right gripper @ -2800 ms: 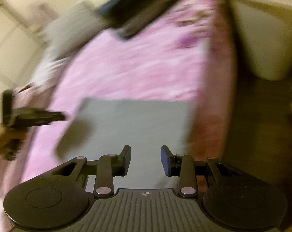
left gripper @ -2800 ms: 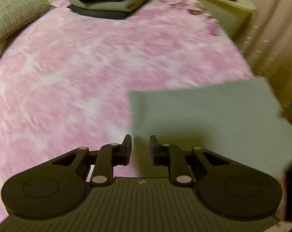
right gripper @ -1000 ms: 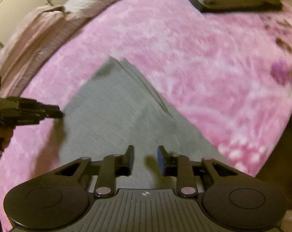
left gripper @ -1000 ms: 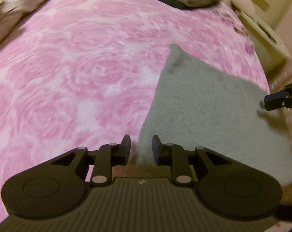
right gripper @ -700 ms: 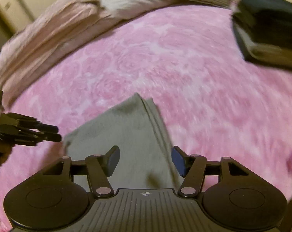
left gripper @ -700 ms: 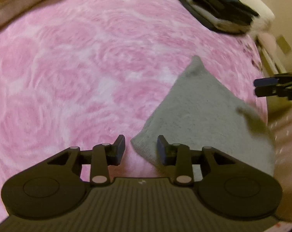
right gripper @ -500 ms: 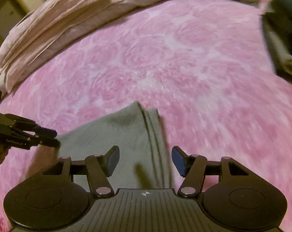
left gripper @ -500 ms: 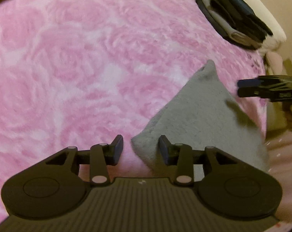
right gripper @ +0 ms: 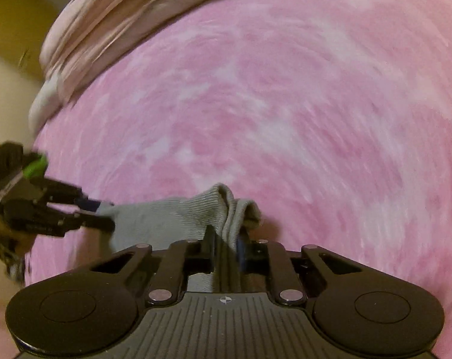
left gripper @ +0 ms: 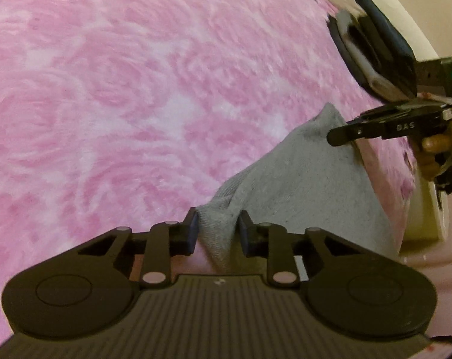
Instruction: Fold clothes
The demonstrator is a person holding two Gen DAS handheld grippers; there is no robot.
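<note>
A: What's the big picture here?

B: A bed under a pink rose-print blanket (left gripper: pixel 136 89) fills both views. A stack of dark folded clothes (left gripper: pixel 375 51) sits at its far edge, bunched pale bedding (right gripper: pixel 106 27) along another side, and a cream wall beyond.

A: And the piece being folded?

B: A grey cloth (left gripper: pixel 300 179) lies on the blanket near the bed's edge, partly folded, held at two corners.

A: The jaws?

B: The left gripper (left gripper: pixel 217 230) has just been closing; its jaws are clamped on a bunched corner. The right gripper (right gripper: pixel 224 245) has also just closed, jaws nearly together and pinching the ribbed edge where the layers double over.

A: What could go wrong?

B: I'd judge the right grip is shallow, right at the hem, so a quick lift might let one layer slip out and the fold would open. The plush blanket may also drag on the cloth and rumple it if it's pulled rather than lifted. With the cloth this close to the edge, a dropped corner could slide off the bed
</note>
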